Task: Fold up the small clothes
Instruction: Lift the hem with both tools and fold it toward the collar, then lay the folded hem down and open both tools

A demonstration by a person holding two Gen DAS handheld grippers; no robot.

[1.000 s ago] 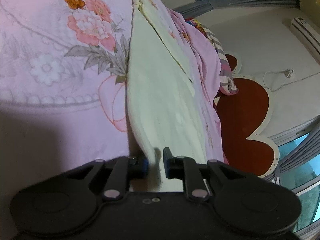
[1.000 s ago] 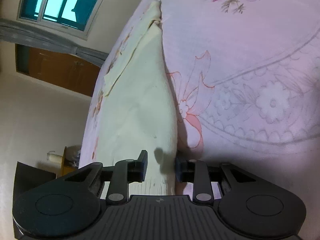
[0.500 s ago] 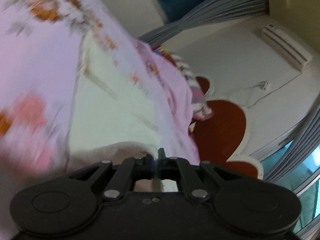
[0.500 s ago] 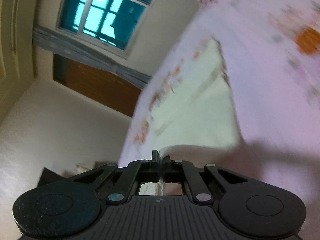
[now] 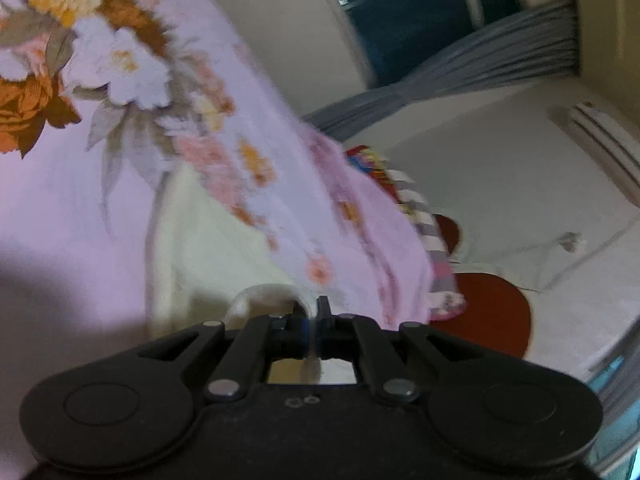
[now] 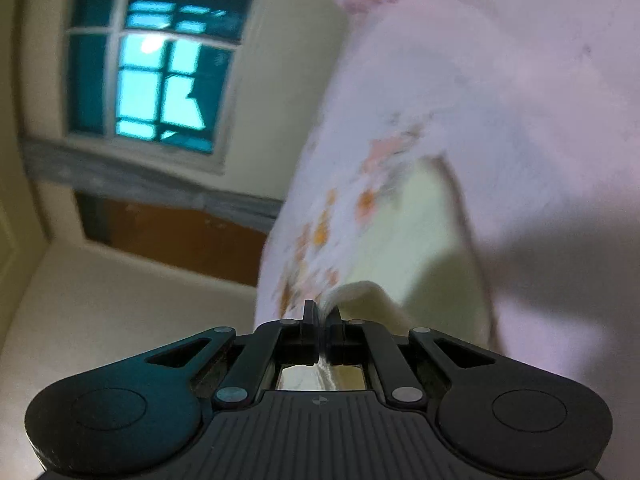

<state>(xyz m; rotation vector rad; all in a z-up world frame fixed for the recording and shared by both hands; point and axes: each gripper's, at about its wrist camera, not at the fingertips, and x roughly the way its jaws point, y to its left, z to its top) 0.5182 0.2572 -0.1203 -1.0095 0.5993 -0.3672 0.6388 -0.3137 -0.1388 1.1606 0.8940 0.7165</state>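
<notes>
Left wrist view: left gripper [image 5: 312, 312] and right gripper [image 6: 321, 314] each clamp the cream garment [image 5: 208, 248]; advise carrying both corners level, edges aligned.

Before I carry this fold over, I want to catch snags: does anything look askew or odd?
Nothing stands out. The left gripper and the right gripper are each shut on an edge of the cream cloth, which curls up off the pink floral bedspread. Both views are blurred, so small wrinkles cannot be judged.
</notes>
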